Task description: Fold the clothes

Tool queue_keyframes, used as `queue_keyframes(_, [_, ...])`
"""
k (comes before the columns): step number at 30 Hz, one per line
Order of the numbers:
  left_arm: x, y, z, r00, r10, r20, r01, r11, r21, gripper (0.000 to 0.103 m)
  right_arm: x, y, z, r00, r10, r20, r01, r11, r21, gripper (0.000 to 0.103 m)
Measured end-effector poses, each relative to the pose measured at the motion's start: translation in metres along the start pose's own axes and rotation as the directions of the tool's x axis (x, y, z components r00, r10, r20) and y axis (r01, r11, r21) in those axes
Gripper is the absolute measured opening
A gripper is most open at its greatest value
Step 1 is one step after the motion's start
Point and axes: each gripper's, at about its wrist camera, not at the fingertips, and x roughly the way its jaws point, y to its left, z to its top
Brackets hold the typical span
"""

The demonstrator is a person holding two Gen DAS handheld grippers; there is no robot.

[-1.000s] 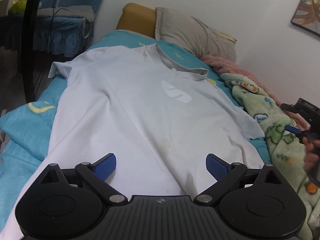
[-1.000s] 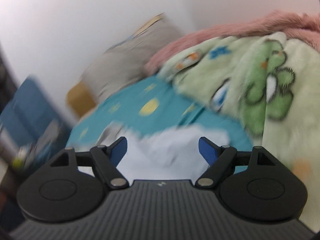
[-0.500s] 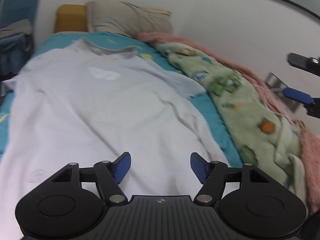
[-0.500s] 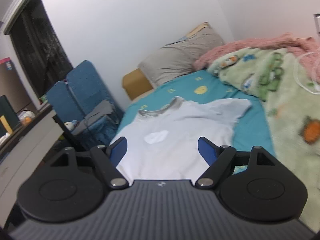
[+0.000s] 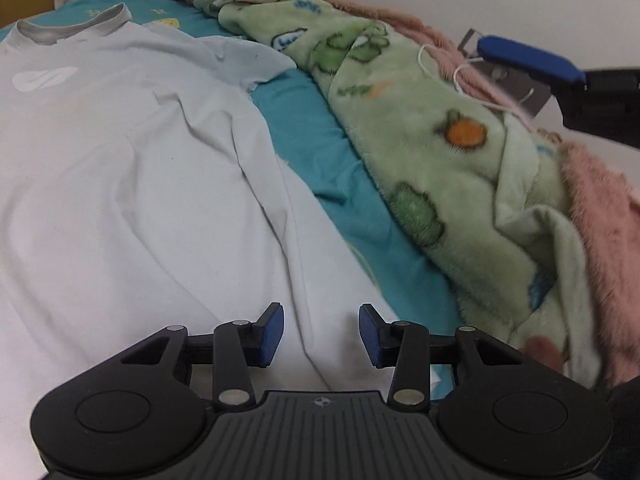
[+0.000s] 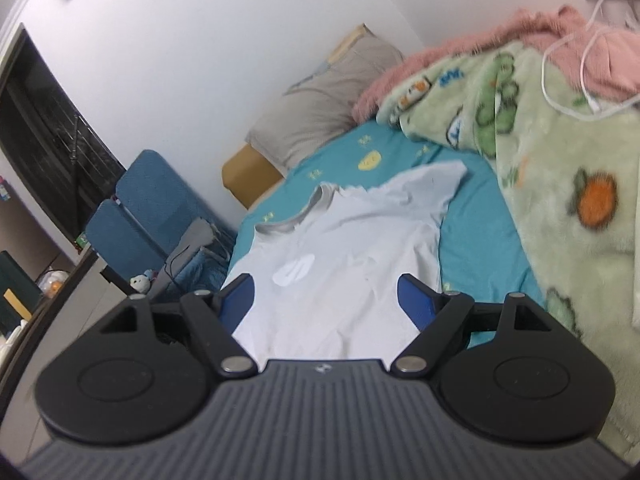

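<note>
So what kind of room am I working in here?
Most likely a bedroom: the T-shirt lies spread on a bed with a teal sheet, a pillow at its head and a fleece blanket alongside.

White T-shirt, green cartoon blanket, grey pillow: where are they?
White T-shirt [image 6: 344, 272]: right wrist view, chest beside the logo.
Green cartoon blanket [image 5: 440, 168]: left wrist view, middle of the fleece.
Grey pillow [image 6: 328, 92]: right wrist view, centre of its front.

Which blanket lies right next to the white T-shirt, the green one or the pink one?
The green blanket with cartoon prints; only a strip of teal sheet separates it from the T-shirt. The pink blanket lies beyond it, by the wall.
</note>
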Motion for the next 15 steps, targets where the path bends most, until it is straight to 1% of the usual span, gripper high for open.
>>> queue_keyframes(1, [0.001,0.0,-0.001,1.0,0.005,0.004,-0.005,1.0,0.006,0.046,0.002,-0.001,0.0,1.0,0.002,-0.004,-0.002,1.0,0.005,0.082])
queue_keyframes(3, [-0.002,-0.001,-0.001,1.0,0.0,0.002,0.0,1.0,0.007,0.05,0.003,-0.001,0.001,1.0,0.012,-0.007,-0.012,1.0,0.008,0.082])
queue_keyframes(5, [-0.002,-0.006,-0.003,1.0,0.0,-0.002,0.001,1.0,0.028,0.053,0.004,-0.003,0.002,1.0,0.025,-0.005,-0.024,1.0,0.016,0.082])
queue_keyframes(7, [-0.002,-0.012,-0.005,1.0,-0.003,-0.008,0.004,0.999,0.046,0.053,0.004,-0.005,0.003,1.0,0.03,-0.004,-0.03,0.999,0.03,0.082])
queue_keyframes(9, [-0.001,-0.016,-0.006,0.999,-0.031,-0.023,0.032,0.999,0.034,0.052,0.004,-0.008,0.003,1.0,0.031,-0.005,-0.031,0.998,0.048,0.082])
queue_keyframes(10, [-0.001,-0.018,-0.007,0.998,-0.047,-0.033,0.048,0.998,0.027,0.049,0.003,-0.01,0.004,1.0,0.031,-0.004,-0.03,0.998,0.058,0.082])
queue_keyframes(11, [0.0,-0.019,-0.007,0.998,-0.056,-0.042,0.057,0.998,0.023,0.041,0.003,-0.012,0.004,1.0,0.03,-0.004,-0.03,0.997,0.067,0.082])
queue_keyframes(12, [0.001,-0.02,-0.006,0.997,-0.062,-0.049,0.063,0.998,0.018,0.029,0.003,-0.013,0.004,1.0,0.03,-0.003,-0.03,0.997,0.076,0.082])
queue_keyframes(13, [0.002,-0.021,-0.005,0.997,-0.059,-0.054,0.059,0.998,0.013,0.021,0.002,-0.015,0.005,1.0,0.031,-0.002,-0.031,0.996,0.083,0.082])
queue_keyframes(14, [0.002,-0.022,-0.004,0.997,-0.06,-0.057,0.061,0.998,0.004,0.006,0.002,-0.016,0.005,1.0,0.03,0.001,-0.03,0.996,0.088,0.082])
queue_keyframes(15, [0.002,-0.022,-0.003,0.996,-0.074,-0.055,0.074,0.997,-0.013,0.004,0.001,-0.016,0.005,1.0,0.028,0.004,-0.029,0.995,0.093,0.082])
